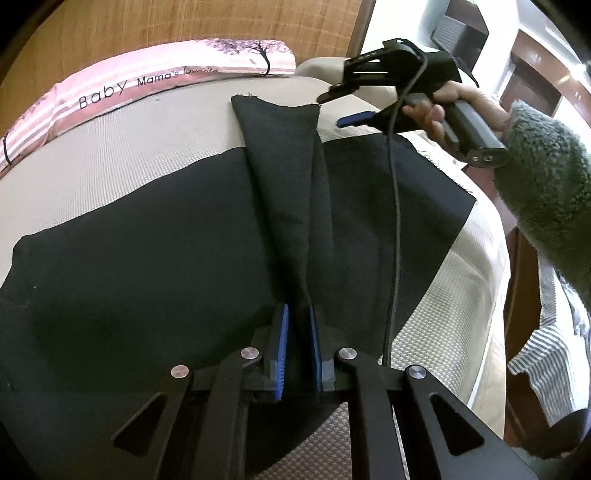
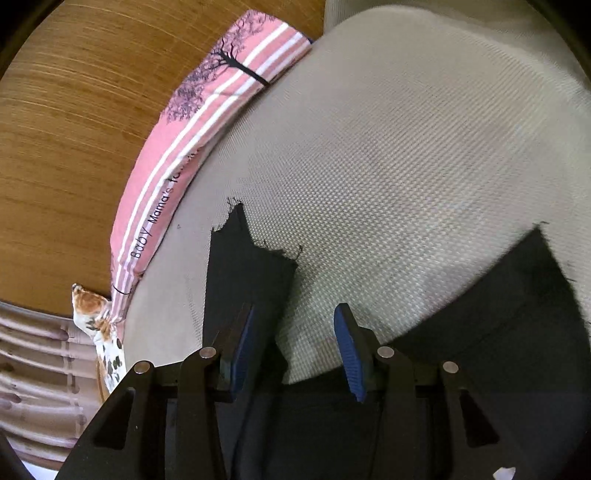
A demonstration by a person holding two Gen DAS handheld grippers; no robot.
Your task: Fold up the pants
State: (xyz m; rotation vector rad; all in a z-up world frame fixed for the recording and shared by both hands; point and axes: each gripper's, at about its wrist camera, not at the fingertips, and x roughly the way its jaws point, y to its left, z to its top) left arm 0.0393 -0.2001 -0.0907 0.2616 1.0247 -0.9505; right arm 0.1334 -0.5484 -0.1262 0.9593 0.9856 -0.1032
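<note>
Black pants (image 1: 166, 240) lie spread on a beige mattress (image 1: 129, 155). My left gripper (image 1: 297, 310) is shut on a raised fold of them, and a ridge of fabric runs from its blue pads up to the far leg end (image 1: 277, 110). Just right of that frayed leg end, my right gripper (image 1: 332, 110) hovers open in a hand with a grey fuzzy sleeve. In the right wrist view the right gripper (image 2: 295, 332) stands open. Its left finger (image 2: 242, 347) is over the leg end (image 2: 247, 269), and the other leg (image 2: 517, 314) lies to the right.
A pink striped pillow (image 1: 166, 77) lies along the mattress's far edge against a wooden headboard (image 1: 184, 22). A black cable (image 1: 397, 221) hangs from the right gripper across the pants. Striped cloth (image 1: 546, 362) lies off the bed's right side. A giraffe-print item (image 2: 103, 332) sits beyond the pillow.
</note>
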